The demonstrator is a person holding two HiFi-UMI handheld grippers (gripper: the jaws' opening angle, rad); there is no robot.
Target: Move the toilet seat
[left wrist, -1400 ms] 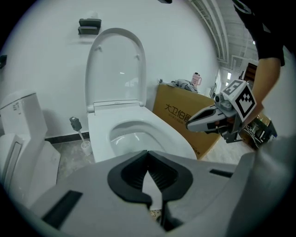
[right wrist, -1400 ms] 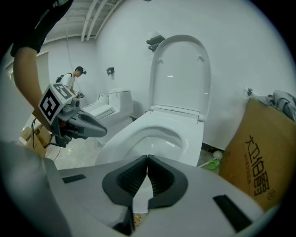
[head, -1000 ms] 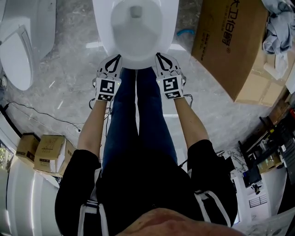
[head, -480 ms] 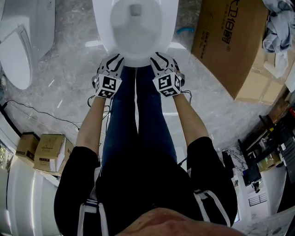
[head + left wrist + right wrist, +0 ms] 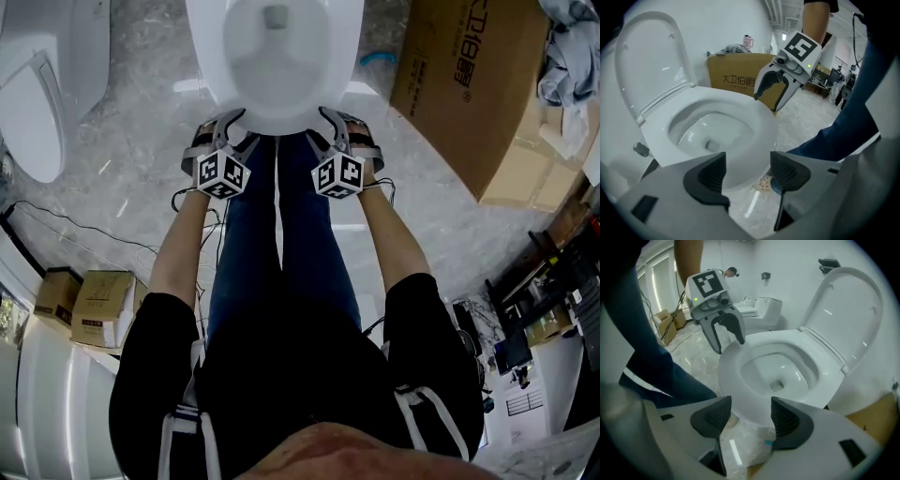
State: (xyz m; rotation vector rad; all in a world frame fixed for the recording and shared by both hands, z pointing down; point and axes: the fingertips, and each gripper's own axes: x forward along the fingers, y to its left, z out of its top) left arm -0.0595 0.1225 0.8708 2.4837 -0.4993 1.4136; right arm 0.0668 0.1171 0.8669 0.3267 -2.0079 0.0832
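Observation:
The white toilet stands at the top of the head view, its lid raised and its seat lying flat on the bowl. My left gripper is at the seat's front left edge and my right gripper at its front right edge. The jaws of both have just been opening. In the left gripper view my left gripper is open, with the seat's front edge in the gap and untouched. My right gripper is open the same way. Each gripper also sees the other: the right gripper and the left gripper.
A big cardboard box stands right of the toilet. A second toilet is at the left, small boxes and a cable lie on the marble floor. The person's legs stand right before the bowl.
Both grippers let go of the seat's front edge, going from shut to open. They rolled and slid a little down and toward the person.

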